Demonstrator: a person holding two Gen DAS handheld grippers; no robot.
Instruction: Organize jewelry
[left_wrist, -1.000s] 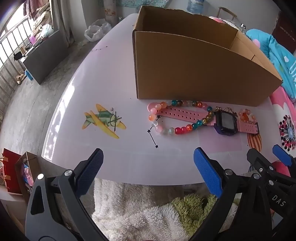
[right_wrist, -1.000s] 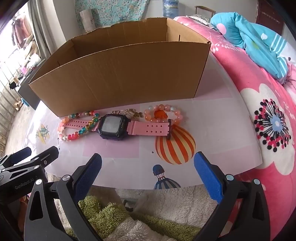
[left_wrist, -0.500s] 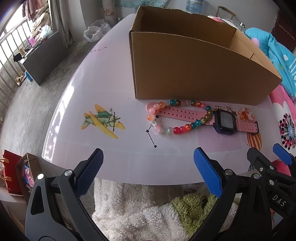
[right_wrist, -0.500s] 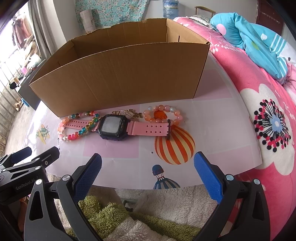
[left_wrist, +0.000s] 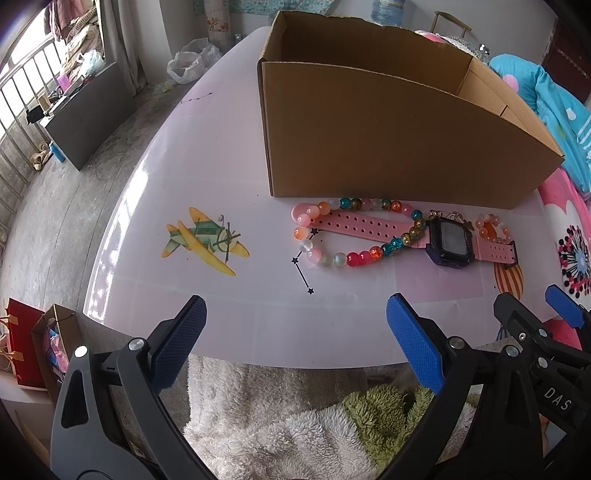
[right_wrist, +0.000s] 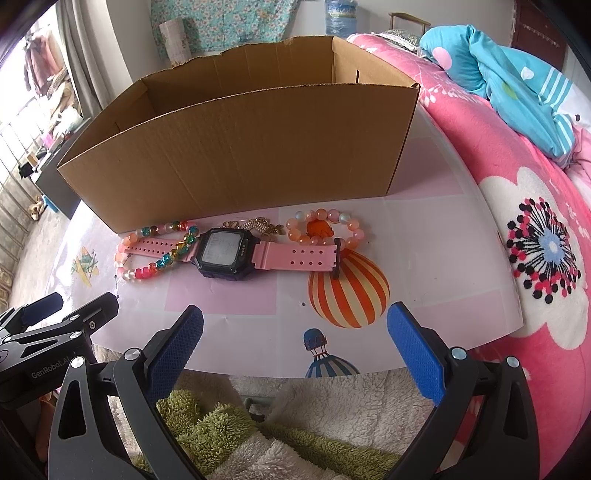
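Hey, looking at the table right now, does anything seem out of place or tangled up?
Yes. The pink watch lies with one strap threaded through the multicoloured bead bracelet, and its other strap rests on the peach bead bracelet. A gold chain sits bunched behind it. All are outside the cardboard box.

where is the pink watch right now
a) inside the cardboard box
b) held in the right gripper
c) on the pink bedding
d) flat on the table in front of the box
d: the pink watch lies flat on the table just in front of the cardboard box, between the two bead bracelets, and both grippers hang open and empty.
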